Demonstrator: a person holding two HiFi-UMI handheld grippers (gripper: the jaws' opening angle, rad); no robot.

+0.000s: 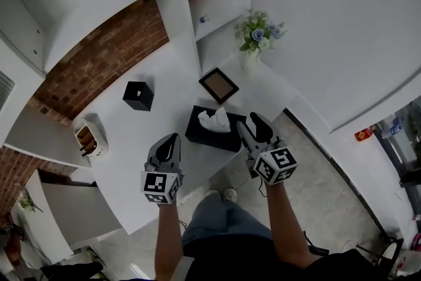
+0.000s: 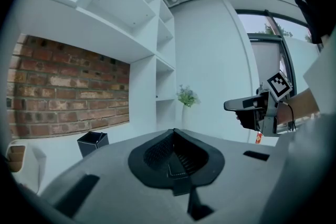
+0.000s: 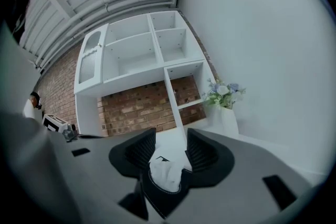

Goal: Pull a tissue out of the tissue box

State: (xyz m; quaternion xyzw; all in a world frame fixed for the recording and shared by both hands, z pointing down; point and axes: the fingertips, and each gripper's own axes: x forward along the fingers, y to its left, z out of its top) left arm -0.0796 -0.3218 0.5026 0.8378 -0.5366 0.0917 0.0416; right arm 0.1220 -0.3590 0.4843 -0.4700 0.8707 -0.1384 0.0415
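The left gripper point(image 2: 173, 135) is held at 7 o'clock of the tissue box point(image 1: 212, 130), over the front of the table point(image 1: 131, 168). Its jaws are pressed together on nothing. It is judged to be parked clear so that the pull is left to the other hand.

The right gripper point(image 3: 167, 136) is held at 3 o'clock of the box, aimed across its top. Its jaws are set moderately apart. In the right gripper view the tissue point(image 3: 165, 173) is framed between them but is not clamped. This alignment is judged to prepare a pinch on the raised tuft.

The box lies by the table's front edge. A white tissue stands crumpled out of its top slot, so a free end is offered for gripping.

At 10 o'clock of the box a small black container point(image 1: 138, 95) is placed; its contents cannot be seen. At 12 o'clock a dark frame point(image 1: 219, 84) lies flat. At 1 o'clock flowers are held in a white vase point(image 1: 252, 57). At 9 o'clock a toaster point(image 1: 89, 139) is seen with brown items in its slots.
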